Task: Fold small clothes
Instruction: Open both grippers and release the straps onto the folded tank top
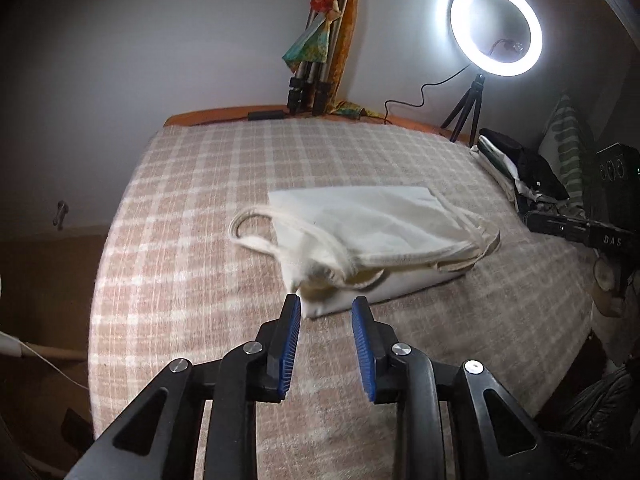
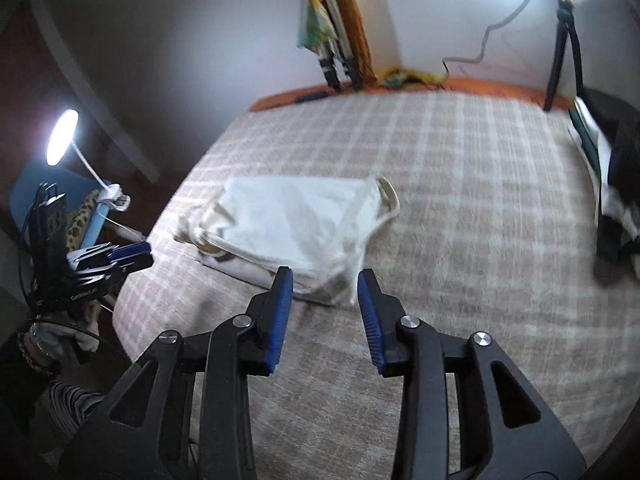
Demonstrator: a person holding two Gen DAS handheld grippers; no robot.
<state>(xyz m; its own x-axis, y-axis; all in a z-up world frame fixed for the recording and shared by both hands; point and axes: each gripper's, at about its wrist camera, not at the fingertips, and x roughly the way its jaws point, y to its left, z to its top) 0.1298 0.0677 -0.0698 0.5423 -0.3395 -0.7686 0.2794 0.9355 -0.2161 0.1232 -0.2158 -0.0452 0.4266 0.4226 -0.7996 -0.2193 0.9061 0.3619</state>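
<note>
A cream sleeveless top point(image 1: 380, 224) lies folded over on the pink checked blanket point(image 1: 192, 240) of a bed, its straps looping out to the left and right. My left gripper point(image 1: 327, 302) hovers at the top's near corner, open; the cloth sits just past its blue pads, untouched. In the right wrist view the same top point(image 2: 296, 216) lies ahead, and my right gripper point(image 2: 325, 274) is open with the top's near corner showing between its tips, not pinched. My left gripper point(image 2: 128, 258) also appears at the blanket's left edge.
A pile of dark and white clothes point(image 1: 520, 164) lies at the bed's right side point(image 2: 616, 200). A ring light point(image 1: 496, 28) on a small tripod and a folded tripod point(image 1: 308, 80) stand at the far edge. A lit desk lamp point(image 2: 62, 136) stands left of the bed.
</note>
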